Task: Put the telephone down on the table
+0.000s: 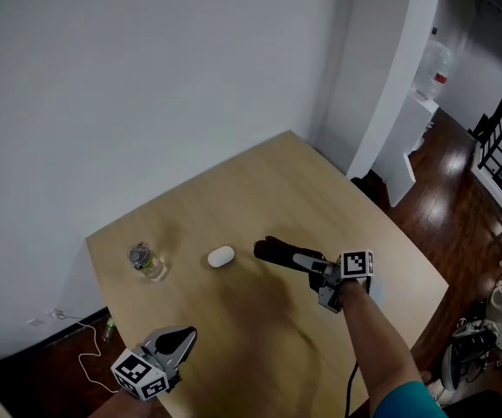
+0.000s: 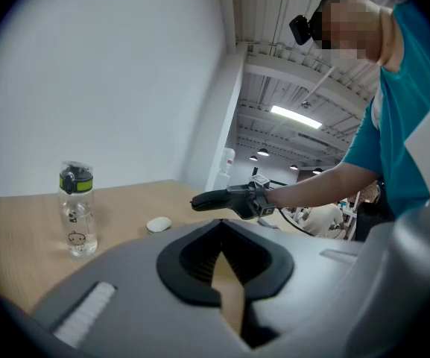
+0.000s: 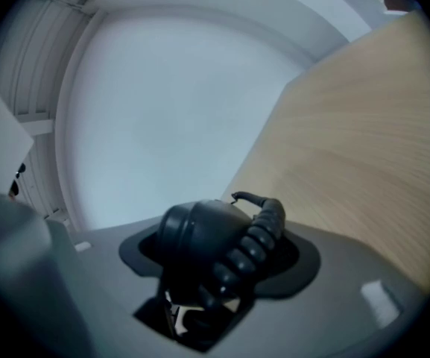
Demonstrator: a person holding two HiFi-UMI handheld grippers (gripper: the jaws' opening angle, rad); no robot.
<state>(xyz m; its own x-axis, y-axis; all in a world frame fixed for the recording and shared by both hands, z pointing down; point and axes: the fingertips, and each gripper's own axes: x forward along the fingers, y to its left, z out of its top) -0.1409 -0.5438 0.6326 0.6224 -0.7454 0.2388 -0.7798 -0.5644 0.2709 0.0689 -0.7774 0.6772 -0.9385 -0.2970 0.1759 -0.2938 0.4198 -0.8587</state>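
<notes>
Though a dark shape overhead, telephone [image 1: 278, 252], coiled cord [image 3: 253, 246] in right gripper view

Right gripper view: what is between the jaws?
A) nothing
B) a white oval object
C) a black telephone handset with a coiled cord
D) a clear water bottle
C: the right gripper is closed on the black telephone handset, with its coiled cord running alongside.

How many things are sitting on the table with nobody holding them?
2. A clear plastic bottle with a green-banded lid stands near the light wooden table's left edge; a small white oval object lies just right of it. Nothing seems hidden.
</notes>
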